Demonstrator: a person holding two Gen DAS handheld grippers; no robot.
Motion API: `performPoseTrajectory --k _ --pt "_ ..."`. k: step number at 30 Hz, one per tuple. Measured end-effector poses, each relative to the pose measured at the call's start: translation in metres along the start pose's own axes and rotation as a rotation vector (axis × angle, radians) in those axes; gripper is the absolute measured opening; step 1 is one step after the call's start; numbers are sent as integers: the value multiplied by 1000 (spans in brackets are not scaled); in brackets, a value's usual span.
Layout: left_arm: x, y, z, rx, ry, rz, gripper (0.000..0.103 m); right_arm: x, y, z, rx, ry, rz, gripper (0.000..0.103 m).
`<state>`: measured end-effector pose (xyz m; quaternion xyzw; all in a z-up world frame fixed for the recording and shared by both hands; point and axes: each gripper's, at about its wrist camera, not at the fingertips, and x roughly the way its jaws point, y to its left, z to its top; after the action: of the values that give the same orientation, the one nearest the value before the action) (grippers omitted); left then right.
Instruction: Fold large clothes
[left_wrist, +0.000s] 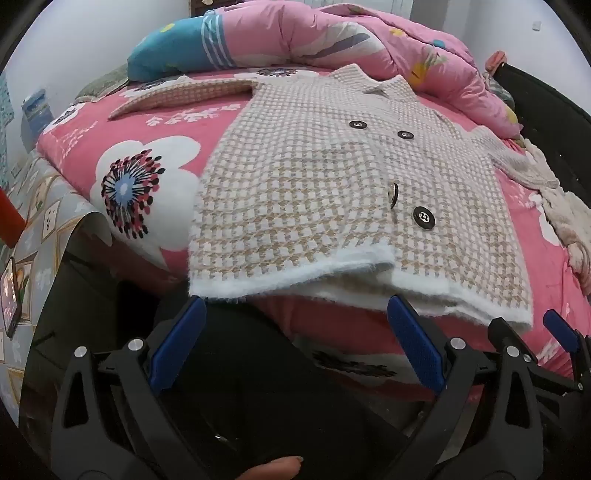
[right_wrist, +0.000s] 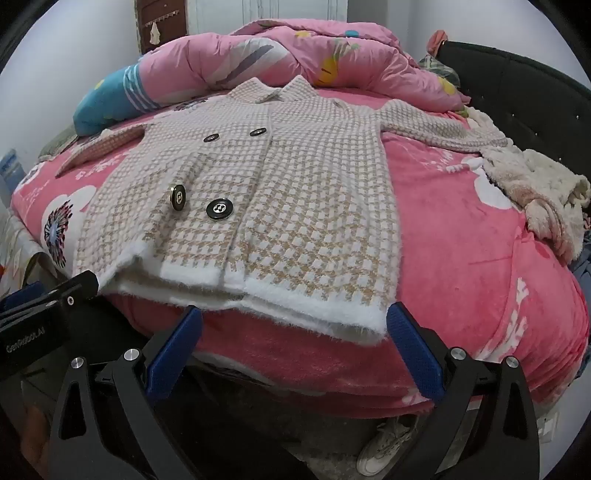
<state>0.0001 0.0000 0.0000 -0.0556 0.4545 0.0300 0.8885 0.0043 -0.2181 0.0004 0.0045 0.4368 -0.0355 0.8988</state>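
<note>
Cardigan (right_wrist: 243, 206) lies flat on bed (right_wrist: 461, 258); your left gripper (left_wrist: 295, 332) and right gripper (right_wrist: 295, 332) gape empty at its hem.

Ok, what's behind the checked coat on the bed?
Behind the houndstooth coat a bunched pink quilt lies along the bed's far side, with a blue pillow at its left end. Whatever lies under the quilt is hidden.

pink quilt (right_wrist: 258, 48) bunched at back | fluffy cream garment (right_wrist: 535, 184) right | sneaker (right_wrist: 384, 443) on floor
</note>
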Motion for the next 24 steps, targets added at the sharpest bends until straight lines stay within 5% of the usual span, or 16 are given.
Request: performPoseTrajectory --k 24 --pt "-3 -4 4 17 -3 1 95 0 -3 0 8 9 6 97"
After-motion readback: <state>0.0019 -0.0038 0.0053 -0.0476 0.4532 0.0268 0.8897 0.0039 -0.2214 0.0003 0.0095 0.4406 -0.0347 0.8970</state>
